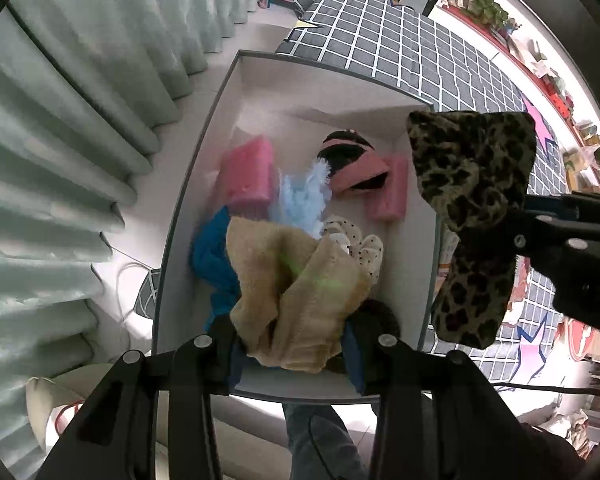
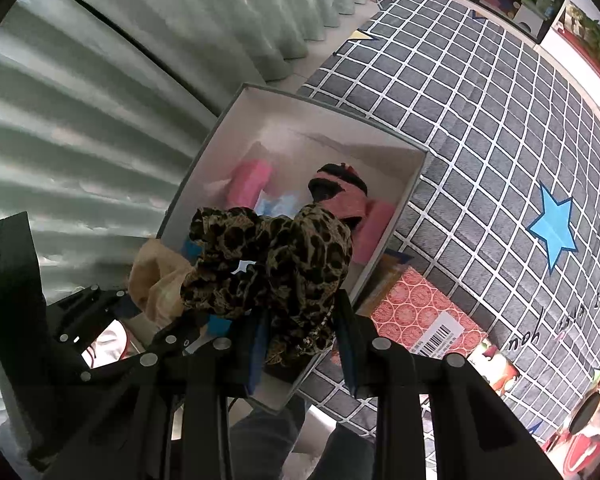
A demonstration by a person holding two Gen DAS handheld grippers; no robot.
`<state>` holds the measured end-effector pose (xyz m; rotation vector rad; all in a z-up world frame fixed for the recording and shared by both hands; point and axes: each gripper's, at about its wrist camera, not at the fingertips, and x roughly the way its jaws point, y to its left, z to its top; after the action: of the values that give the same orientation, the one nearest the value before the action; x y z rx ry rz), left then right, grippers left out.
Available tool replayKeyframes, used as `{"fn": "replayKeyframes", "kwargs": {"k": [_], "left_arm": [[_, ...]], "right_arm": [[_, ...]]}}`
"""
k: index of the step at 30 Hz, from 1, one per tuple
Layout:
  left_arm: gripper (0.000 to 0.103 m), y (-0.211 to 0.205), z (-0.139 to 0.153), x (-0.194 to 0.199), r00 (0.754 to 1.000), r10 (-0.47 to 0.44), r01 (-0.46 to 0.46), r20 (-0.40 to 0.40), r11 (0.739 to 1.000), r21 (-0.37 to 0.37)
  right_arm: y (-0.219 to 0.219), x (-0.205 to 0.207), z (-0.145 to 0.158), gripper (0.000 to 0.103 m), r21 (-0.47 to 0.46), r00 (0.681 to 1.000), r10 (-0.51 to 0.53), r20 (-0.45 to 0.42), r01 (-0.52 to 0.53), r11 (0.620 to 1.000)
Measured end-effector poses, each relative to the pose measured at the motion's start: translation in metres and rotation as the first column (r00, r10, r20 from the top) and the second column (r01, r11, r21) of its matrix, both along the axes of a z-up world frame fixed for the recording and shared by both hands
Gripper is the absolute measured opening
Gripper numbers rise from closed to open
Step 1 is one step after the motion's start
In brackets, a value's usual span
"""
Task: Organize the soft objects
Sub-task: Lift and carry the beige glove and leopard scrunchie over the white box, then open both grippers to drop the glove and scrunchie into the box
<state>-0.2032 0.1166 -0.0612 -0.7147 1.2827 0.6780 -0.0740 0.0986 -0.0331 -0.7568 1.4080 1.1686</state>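
A beige cloth (image 1: 300,300) is pinched by the left gripper (image 1: 296,356) over the box (image 1: 188,200); the leopard cloth (image 2: 272,264), pinched by the right gripper (image 2: 300,344), could be snagged on the rim.

Beige knit cloth (image 1: 300,300) and leopard-print fabric (image 1: 476,216) hang bunched above an open white box (image 1: 204,184) — pink, blue, spotted soft items piled inside.
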Motion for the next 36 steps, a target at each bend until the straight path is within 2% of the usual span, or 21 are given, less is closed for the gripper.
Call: {"fn": "replayKeyframes", "kwargs": {"k": [27, 31, 32, 33, 34, 35, 36], "left_arm": [[0.044, 0.0041, -0.0055, 0.0022, 1.000, -0.008, 0.007, -0.011, 1.000, -0.027], [0.044, 0.0056, -0.0056, 0.0039, 1.000, -0.019, 0.019, 0.010, 0.999, -0.034], [0.053, 0.0051, -0.0041, 0.0042, 0.999, -0.027, 0.028, 0.023, 0.999, -0.030], [0.070, 0.0045, -0.0028, 0.0050, 0.999, -0.034, 0.034, 0.024, 0.999, -0.021], [0.078, 0.0040, -0.0017, 0.0057, 0.999, -0.040, 0.040, 0.021, 0.999, -0.012], [0.083, 0.0025, 0.0001, 0.0061, 0.999, -0.049, 0.049, 0.017, 0.999, 0.004], [0.083, 0.0019, 0.0011, 0.0070, 0.998, -0.057, 0.057, 0.015, 0.998, 0.011]], "right_arm": [[0.0031, 0.0010, -0.0091, 0.032, -0.021, 1.000, -0.002, -0.015, 0.001, 1.000], [0.0049, 0.0009, -0.0092, 0.032, -0.021, 1.000, 0.003, -0.015, -0.003, 1.000], [0.0054, 0.0007, -0.0092, 0.032, -0.020, 1.000, 0.004, -0.017, -0.004, 1.000], [0.0057, 0.0009, -0.0087, 0.033, -0.014, 1.000, 0.003, -0.020, -0.003, 1.000], [0.0056, 0.0012, -0.0083, 0.038, -0.011, 1.000, 0.001, -0.021, -0.001, 1.000], [0.0054, 0.0016, -0.0075, 0.042, -0.009, 1.000, -0.001, -0.017, 0.000, 1.000], [0.0056, 0.0018, -0.0073, 0.056, -0.007, 1.000, -0.002, -0.017, 0.002, 1.000]]}}
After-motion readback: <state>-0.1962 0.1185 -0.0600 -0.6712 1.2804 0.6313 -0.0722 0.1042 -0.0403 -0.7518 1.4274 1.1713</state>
